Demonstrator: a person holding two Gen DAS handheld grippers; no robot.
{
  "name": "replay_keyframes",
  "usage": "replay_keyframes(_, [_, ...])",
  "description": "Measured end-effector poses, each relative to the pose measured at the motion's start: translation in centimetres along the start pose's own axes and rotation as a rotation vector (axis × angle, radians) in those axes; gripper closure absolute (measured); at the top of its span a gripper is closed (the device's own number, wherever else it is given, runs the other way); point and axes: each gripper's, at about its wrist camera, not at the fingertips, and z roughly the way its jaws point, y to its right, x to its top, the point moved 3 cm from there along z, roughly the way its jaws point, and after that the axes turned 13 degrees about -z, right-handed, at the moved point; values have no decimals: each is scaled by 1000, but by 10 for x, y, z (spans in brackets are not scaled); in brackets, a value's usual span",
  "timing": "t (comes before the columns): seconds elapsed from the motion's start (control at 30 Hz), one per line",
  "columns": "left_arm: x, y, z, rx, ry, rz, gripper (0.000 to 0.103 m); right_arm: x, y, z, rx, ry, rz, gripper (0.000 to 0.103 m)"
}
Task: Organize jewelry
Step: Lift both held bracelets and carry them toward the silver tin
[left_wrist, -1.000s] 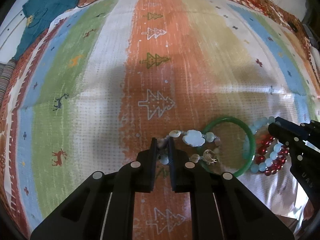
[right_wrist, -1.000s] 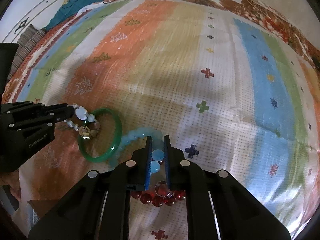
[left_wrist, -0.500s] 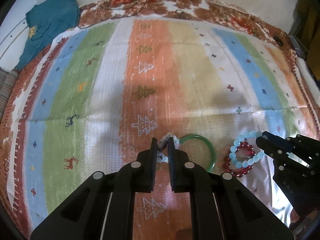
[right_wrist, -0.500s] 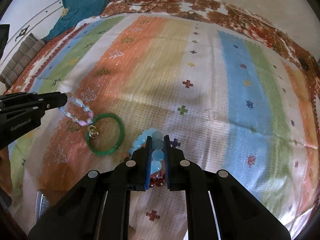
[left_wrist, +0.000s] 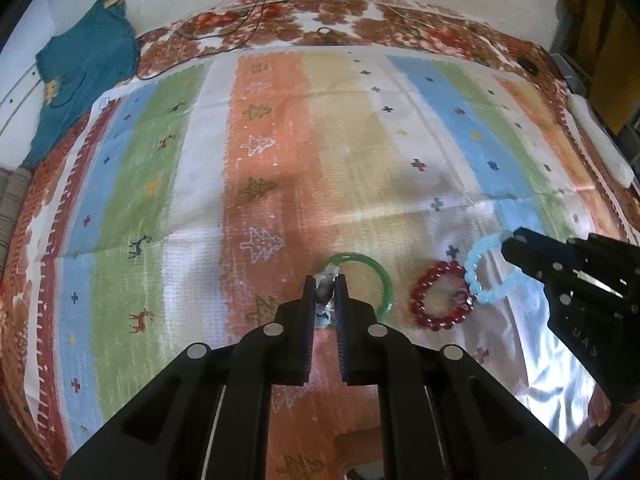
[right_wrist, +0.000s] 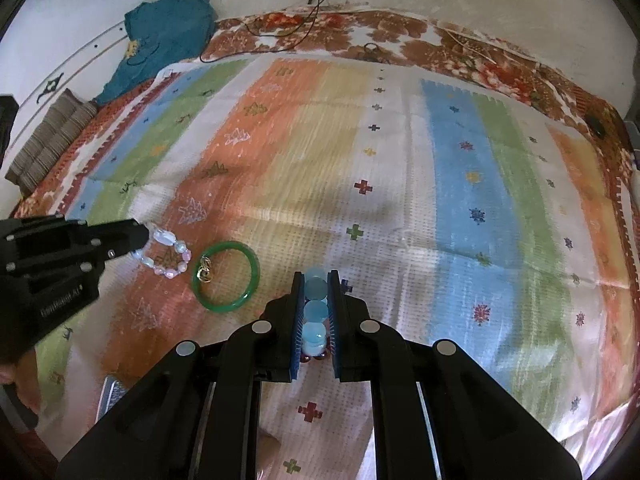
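Both bracelets are in the lifting step: the left claw (left_wrist: pixel 325 285) is closed on the pale stone bracelet (right_wrist: pixel 166 254), and the right claw (right_wrist: pixel 316 292) is closed on the light blue bead bracelet (left_wrist: pixel 482 274), each hanging above the striped bedspread (left_wrist: pixel 280 168). The next move probably calls for carrying each to its own spot without snagging. The green bangle (right_wrist: pixel 226 276) and red bead bracelet (left_wrist: pixel 442 300) lie on the bed below, near the dangling loops; a teal garment (left_wrist: pixel 86 68) lies well apart.

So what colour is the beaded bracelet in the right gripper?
Pale translucent blue beaded bracelet; clearest in the right wrist view.
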Motion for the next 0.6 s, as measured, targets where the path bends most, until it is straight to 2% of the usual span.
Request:
replay_keyframes(0.1, [-4,6,-7,-17,4,15,95,0,-1,-7,2,14,7,91])
replay_keyframes(0.2, [-4,10,-16,-76,2,2,95,-1,-4,-17,0,29,1,91])
replay_keyframes(0.6, [-9,20,-58,-110,67,54,96,-9,-5,-46,32,79,18,91])
